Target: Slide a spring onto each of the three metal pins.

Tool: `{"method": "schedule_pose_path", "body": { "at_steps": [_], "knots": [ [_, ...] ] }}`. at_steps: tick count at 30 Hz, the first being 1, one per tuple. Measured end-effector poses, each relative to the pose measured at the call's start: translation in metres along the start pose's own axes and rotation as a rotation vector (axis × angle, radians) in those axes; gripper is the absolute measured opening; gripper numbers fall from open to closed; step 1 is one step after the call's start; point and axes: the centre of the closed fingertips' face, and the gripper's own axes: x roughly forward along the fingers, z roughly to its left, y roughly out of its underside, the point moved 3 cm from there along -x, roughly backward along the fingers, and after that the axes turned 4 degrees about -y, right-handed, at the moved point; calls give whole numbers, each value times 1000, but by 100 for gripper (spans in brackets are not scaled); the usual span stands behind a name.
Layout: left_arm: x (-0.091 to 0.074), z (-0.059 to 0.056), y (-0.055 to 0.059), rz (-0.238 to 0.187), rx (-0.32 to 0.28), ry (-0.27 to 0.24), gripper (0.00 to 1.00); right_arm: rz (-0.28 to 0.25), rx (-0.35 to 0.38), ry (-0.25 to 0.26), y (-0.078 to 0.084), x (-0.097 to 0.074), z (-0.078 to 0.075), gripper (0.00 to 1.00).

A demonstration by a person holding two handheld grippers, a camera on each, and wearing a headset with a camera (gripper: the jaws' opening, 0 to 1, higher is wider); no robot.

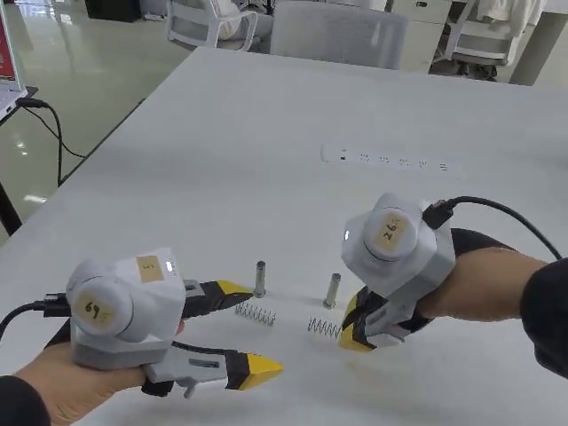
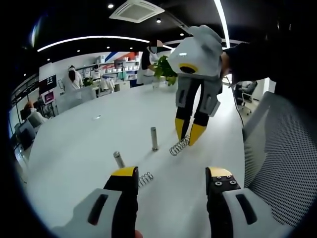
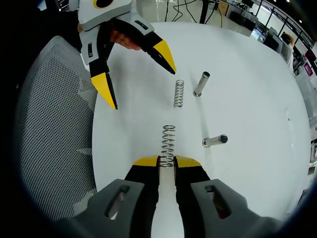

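Here, right tongs tight on spring

grey left tool, right tool; yellow tips; black cables

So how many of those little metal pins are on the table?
2. The left pin stands near the left gripper's tip; the right pin stands beside the right gripper, which pinches a spring. A third may be hidden behind a gripper.

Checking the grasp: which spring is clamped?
The spring held end-on by the right gripper; the other spring lies free near the left gripper.
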Motion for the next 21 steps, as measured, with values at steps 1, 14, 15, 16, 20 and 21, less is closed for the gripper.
{"method": "schedule_pose_path", "body": {
  "at_steps": [1,14,15,16,20,21],
  "knots": [
    [1,-1,-1,0,4,6,53,1,-3,1,0,-1,1,13],
    [14,-13,-13,-11,61,82,44,6,-46,-15,-5,-14,12,13],
    [15,-14,-14,-13,67,88,43,6,-49,-16,-5,-15,13,13],
    [16,-14,-15,-13,69,93,43,7,-53,-19,-6,-15,14,13],
    [17,-17,-16,-16,80,111,39,9,-71,-23,-9,-17,17,13],
    [18,-19,-17,-18,84,118,37,9,-75,-24,-9,-18,18,13]
  ]
}}
